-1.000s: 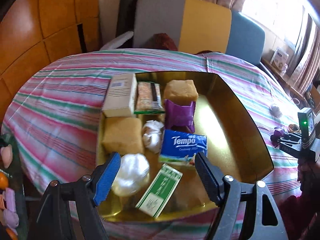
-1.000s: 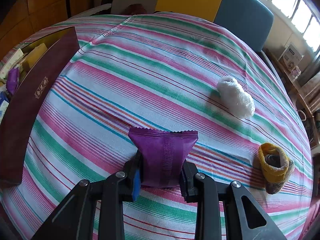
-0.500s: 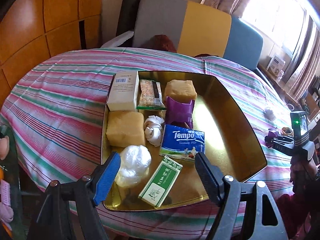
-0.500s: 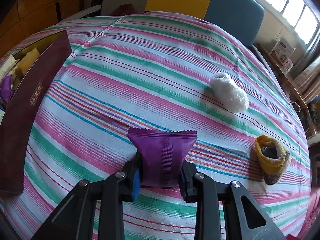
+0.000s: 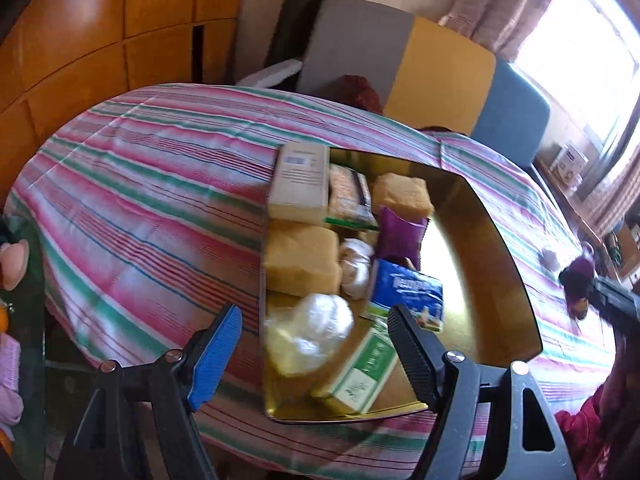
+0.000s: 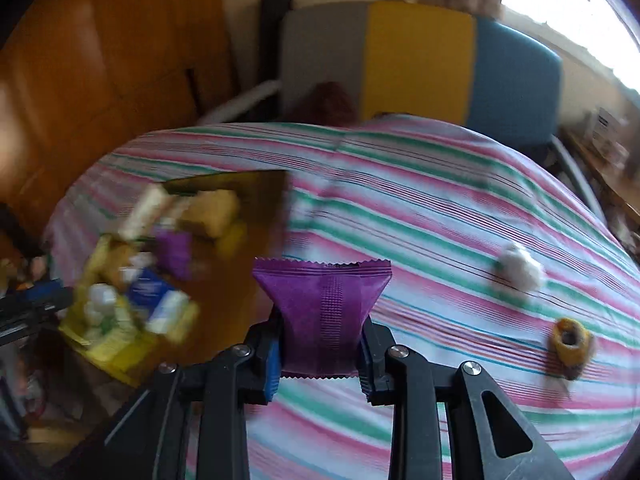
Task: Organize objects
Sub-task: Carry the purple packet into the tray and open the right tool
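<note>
My right gripper (image 6: 320, 354) is shut on a purple snack packet (image 6: 322, 304) and holds it above the striped tablecloth, just right of the gold tray (image 6: 240, 280). In the left wrist view the gold tray (image 5: 500, 280) holds another purple packet (image 5: 400, 236), a blue Tempo tissue pack (image 5: 408, 292), a green box (image 5: 360, 372), a clear plastic bag (image 5: 312, 332), yellow sponges (image 5: 300, 260) and a white box (image 5: 298, 184). My left gripper (image 5: 313, 314) hovers over the tray's near left corner, its jaws closing slightly with nothing gripped. The right gripper with its packet (image 5: 580, 270) shows at the far right.
A white wad (image 6: 520, 270) and a yellow rolled sock (image 6: 570, 342) lie on the tablecloth (image 6: 440, 216) to the right. Grey, yellow and blue chair backs (image 6: 416, 56) stand behind the table. Small toys (image 5: 12, 256) sit at the left edge.
My right gripper has lifted the purple packet off the cloth and swung left toward the tray. The left gripper has drifted left, so the tray sits further right in its view.
</note>
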